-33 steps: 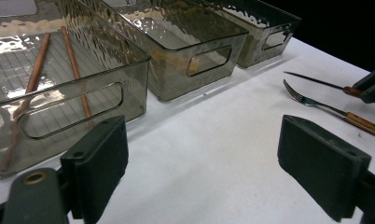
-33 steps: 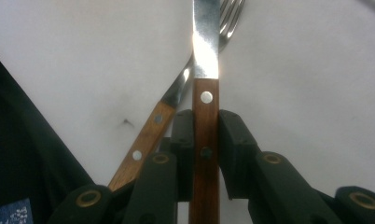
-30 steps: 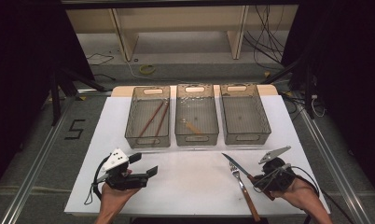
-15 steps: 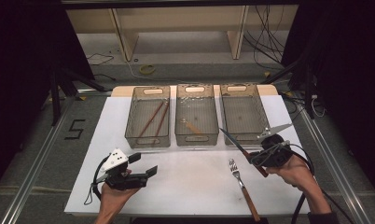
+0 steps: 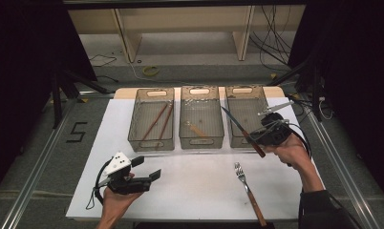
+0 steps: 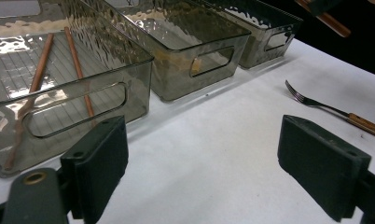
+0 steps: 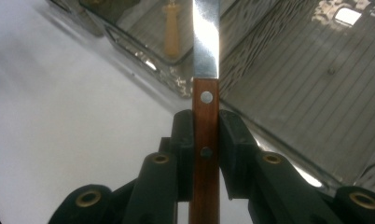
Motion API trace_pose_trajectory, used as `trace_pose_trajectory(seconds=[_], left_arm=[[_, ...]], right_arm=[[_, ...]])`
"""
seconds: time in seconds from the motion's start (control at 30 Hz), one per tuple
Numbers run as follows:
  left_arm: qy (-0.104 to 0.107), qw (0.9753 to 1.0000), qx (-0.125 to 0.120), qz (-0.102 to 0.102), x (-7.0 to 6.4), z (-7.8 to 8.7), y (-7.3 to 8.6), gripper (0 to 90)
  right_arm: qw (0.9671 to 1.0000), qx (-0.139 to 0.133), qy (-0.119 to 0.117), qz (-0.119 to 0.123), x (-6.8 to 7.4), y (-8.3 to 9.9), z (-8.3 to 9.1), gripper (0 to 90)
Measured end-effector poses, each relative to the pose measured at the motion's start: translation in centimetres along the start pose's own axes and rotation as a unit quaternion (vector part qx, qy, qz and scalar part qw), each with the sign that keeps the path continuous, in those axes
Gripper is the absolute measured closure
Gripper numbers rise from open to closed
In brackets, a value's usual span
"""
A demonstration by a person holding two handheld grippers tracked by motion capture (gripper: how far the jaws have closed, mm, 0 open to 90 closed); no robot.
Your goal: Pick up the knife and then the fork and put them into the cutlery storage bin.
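Bench [image 5: 195, 191]: white top, bearing all items below.

Left bin [image 5: 151, 120]: smoked clear plastic, at far edge of bench toward left corner; holds two brown chopsticks [image 5: 160, 120] lying lengthwise, side by side. Seen also in left gripper view [image 6: 59, 84], handle slot facing near.

Middle bin [image 5: 201, 121]: same make, just beside left bin, at centre of far edge; holds one small pale wooden-handled utensil [image 5: 196, 129], kind not discernible.

Right bin [image 5: 243, 114]: same make, just beside middle bin, at far edge toward right corner.

Left gripper [image 5: 147, 177]: held in left hand [image 5: 114, 202] near front edge, left of centre; jaws spread wide apart, nothing between them, white bench showing in the gap in left gripper view [image 6: 202, 163].

Right gripper [image 5: 257, 137]: held in right hand [image 5: 288, 152] above near wall of right bin, toward right edge of bench; jaws pressed onto wooden handle of knife, one at each side, as seen in right gripper view [image 7: 205, 154].

Knife [image 5: 241, 130]: wooden handle with rivets, steel blade; lifted off bench, tilted, blade reaching up and left over gap between middle and right bins. Blade [image 7: 206, 37] pointing away over bin rim in right gripper view.

Fork [image 5: 247, 191]: steel tines, wooden handle; flat on bench near front edge, right of centre, tines toward bins, well apart from both grippers.
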State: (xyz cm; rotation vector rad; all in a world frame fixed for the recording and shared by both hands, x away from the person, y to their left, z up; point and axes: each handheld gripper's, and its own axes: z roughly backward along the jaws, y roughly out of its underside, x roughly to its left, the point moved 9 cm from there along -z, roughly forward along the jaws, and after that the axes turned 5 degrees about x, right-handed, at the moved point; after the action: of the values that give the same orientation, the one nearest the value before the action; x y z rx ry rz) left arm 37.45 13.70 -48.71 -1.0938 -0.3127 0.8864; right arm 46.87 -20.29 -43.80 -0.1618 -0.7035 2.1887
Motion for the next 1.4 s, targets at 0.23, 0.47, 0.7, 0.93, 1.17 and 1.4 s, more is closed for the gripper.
trace_pose_trajectory(seconds=[0.23,0.47,0.7,0.93,1.17,1.4], left_arm=[[0.000,1.0000,0.000,0.000,0.0,0.0,0.0,15.6],[0.000,1.0000,0.001,-0.002,0.0,0.0,0.0,15.6],[0.000,1.0000,0.000,0.000,0.1,0.1,0.0,15.6],[0.000,1.0000,0.000,0.000,0.0,0.1,0.0,15.6],[0.000,1.0000,0.000,0.000,0.1,0.1,0.0,15.6],[0.000,1.0000,-0.001,0.000,0.1,0.1,0.0,15.6]], right_arm=[[0.9998,-0.010,0.004,-0.016,-1.0,-2.1,-0.3,77.7],[0.9991,-0.013,0.018,-0.036,-2.4,-3.5,-0.8,77.8],[0.9968,-0.009,0.039,-0.070,-4.6,-4.5,-1.7,77.7],[0.9924,0.001,0.059,-0.108,-6.7,-4.7,-3.1,77.7],[0.9889,0.013,0.067,-0.132,-7.8,-4.8,-4.7,77.7],[0.9860,0.020,0.073,-0.148,-8.4,-4.6,-5.7,77.6]])
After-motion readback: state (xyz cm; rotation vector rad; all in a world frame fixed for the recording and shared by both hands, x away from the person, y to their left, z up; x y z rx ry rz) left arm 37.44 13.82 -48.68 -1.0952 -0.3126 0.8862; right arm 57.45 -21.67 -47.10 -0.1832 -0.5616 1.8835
